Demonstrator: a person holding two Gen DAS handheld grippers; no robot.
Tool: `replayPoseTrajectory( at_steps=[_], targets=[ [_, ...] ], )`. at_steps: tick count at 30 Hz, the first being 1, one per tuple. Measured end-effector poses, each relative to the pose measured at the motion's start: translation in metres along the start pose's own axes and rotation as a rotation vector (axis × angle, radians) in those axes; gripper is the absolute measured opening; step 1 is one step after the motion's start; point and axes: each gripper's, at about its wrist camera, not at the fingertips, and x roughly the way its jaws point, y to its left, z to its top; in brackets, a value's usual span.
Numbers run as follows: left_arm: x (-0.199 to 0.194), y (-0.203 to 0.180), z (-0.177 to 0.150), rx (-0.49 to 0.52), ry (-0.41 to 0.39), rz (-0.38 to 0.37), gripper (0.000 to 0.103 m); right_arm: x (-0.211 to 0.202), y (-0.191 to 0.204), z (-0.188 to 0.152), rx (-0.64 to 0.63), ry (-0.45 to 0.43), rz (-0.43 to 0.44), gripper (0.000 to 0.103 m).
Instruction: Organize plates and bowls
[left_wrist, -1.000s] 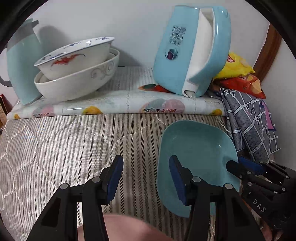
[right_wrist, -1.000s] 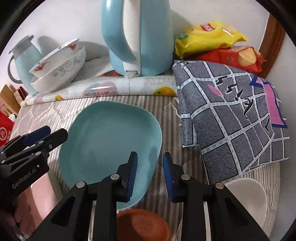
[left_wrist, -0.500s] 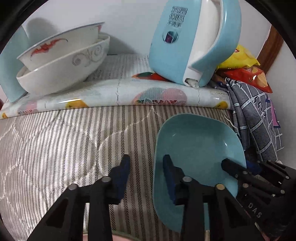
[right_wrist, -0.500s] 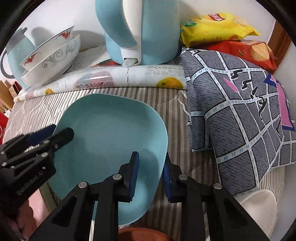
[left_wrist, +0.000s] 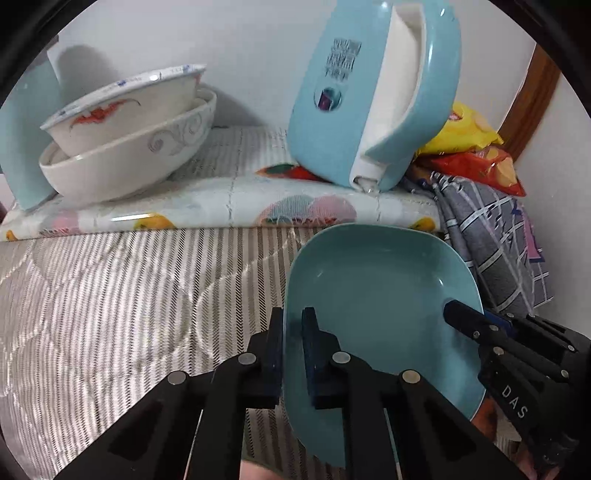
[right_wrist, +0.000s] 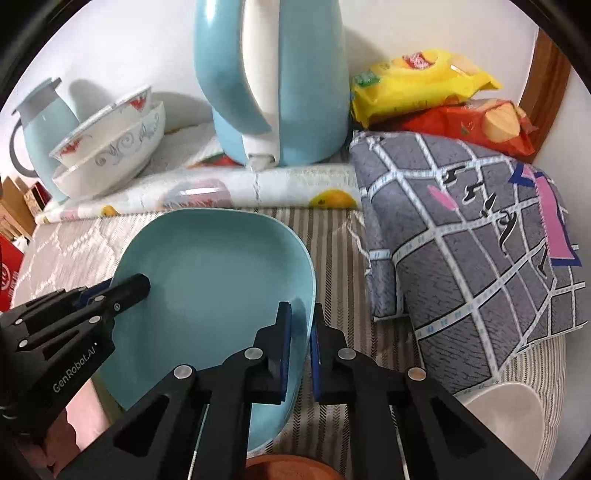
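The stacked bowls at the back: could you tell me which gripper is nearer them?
Left. The left gripper grips the blue plate on the side toward the stacked bowls; the right gripper grips its far rim.

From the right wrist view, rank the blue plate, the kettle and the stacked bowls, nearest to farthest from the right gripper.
1. Blue plate: its right rim is clamped in the right gripper.
2. Kettle: straight ahead, on the fruit-print mat.
3. Stacked bowls: far left, by the wall.

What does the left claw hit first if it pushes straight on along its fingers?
The left claw is already shut on the teal plate's rim. Beyond that, probably the striped bedcover, well short of the fruit-print mat; depth is unclear.
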Motion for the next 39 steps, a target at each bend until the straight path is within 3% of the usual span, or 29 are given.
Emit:
replayPoseTrajectory(
  at_steps=[9, 20, 39],
  targets=[
    [-0.047, 0.005, -0.002, -0.015, -0.057, 0.000, 0.010, -0.048, 0.012, 0.001, -0.014, -0.081, 0.008, 0.008],
    [-0.092, 0.028, -0.030, -0.057, -0.081, 0.025, 0.010, -0.082, 0.044, -0.020, -0.055, -0.122, 0.039, 0.007],
    [-0.130, 0.083, -0.107, -0.201, -0.060, 0.093, 0.010, -0.093, 0.105, -0.073, -0.198, -0.073, 0.156, 0.006]
  ],
)
